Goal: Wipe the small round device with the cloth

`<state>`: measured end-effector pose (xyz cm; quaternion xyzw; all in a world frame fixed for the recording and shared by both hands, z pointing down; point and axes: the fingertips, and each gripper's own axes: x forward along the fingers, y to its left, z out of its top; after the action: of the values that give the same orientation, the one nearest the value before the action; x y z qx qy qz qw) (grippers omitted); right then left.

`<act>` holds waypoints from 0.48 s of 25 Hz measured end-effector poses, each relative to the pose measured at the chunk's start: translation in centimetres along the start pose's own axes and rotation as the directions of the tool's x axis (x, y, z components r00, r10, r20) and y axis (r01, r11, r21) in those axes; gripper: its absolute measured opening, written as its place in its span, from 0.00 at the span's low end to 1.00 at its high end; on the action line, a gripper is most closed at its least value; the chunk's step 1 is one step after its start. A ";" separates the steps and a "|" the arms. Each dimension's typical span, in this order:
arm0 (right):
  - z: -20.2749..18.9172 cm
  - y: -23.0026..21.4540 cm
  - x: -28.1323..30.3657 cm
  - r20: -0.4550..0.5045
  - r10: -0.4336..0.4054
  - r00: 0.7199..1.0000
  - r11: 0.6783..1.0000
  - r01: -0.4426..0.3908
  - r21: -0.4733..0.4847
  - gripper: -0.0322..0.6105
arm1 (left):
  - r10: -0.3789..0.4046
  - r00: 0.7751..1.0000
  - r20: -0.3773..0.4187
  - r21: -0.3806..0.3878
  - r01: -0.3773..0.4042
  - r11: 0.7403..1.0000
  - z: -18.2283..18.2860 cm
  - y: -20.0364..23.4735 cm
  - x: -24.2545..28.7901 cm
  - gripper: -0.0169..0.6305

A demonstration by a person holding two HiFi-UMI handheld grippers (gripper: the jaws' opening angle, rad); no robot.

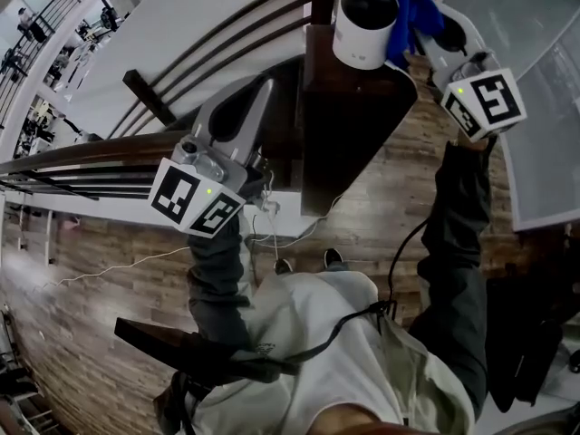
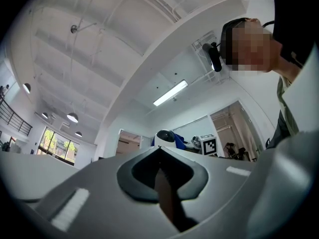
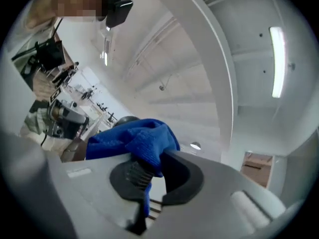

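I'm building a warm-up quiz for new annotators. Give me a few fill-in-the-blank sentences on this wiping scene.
1. The right gripper is shut on a ___ cloth.
2. The small round device has a white body and a ___ dome on top.
3. The left gripper has its jaws together and holds ___.

Missing words: blue; black; nothing.
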<state>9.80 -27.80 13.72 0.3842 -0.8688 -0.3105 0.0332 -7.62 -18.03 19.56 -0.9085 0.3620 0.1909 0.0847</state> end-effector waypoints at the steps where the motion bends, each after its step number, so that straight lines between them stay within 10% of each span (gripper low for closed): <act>1: 0.4 -0.4 -0.1 0.026 -0.006 1.000 0.999 0.005 0.032 0.08 | -0.003 1.000 -0.004 -0.003 0.003 1.000 -0.2 0.0 0.1 0.03; 7: 8.5 -0.9 1.5 0.084 0.000 0.996 0.978 0.017 -0.210 0.08 | -0.026 1.000 -0.002 -0.021 0.026 0.999 -0.5 -0.6 0.5 0.03; 12: 9.6 4.0 3.8 -0.042 0.057 0.997 0.855 -0.071 -0.513 0.08 | -0.031 1.000 0.001 -0.030 0.031 0.999 -0.8 -0.7 0.6 0.03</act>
<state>1.72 -23.44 7.51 0.3362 -0.7663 -0.5249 0.1558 -6.51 -18.11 20.02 -0.9151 0.3450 0.1950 0.0742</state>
